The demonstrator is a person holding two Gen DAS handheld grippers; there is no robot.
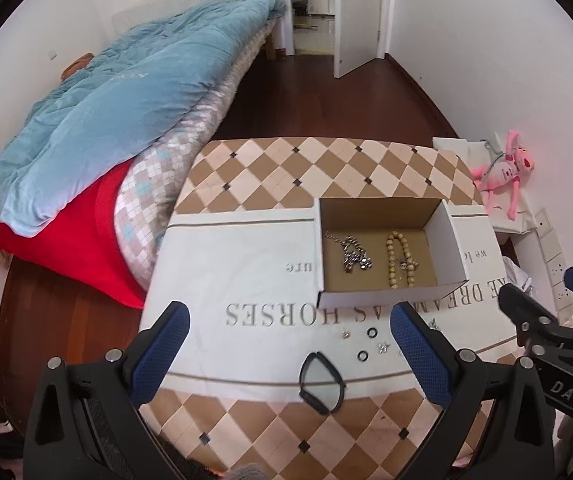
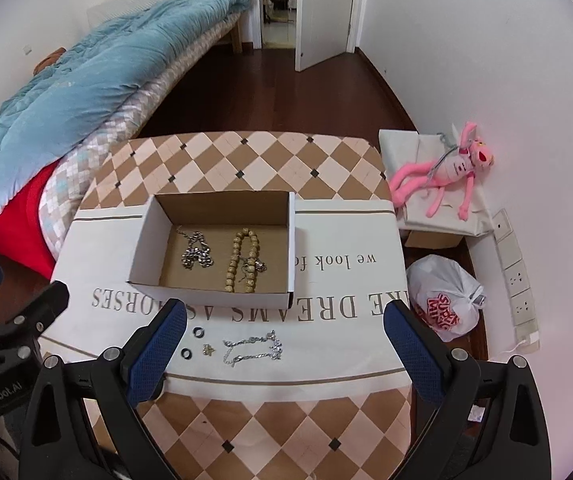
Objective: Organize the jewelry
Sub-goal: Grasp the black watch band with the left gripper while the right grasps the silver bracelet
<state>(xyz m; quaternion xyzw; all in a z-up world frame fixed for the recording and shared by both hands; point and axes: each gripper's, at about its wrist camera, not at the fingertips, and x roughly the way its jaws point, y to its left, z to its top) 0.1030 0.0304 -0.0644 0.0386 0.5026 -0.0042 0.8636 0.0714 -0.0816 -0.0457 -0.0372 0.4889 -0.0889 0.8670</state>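
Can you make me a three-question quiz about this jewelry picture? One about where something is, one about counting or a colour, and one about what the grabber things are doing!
1. Where is the bead bracelet?
A. Inside the cardboard box
B. On the bed
C. On the floor

2. How many small black rings lie on the white cloth in front of the box?
A. None
B. Two
C. Five

3. What are the left gripper and right gripper doing?
A. Both shut on a necklace
B. One holds the box
C. Both open, holding nothing

Answers:
1. A, the tan beads lie on the box floor beside a silver chain.
2. B, two rings sit close together next to a tiny earring.
3. C, the blue pads stand wide apart in both wrist views, with nothing between them.
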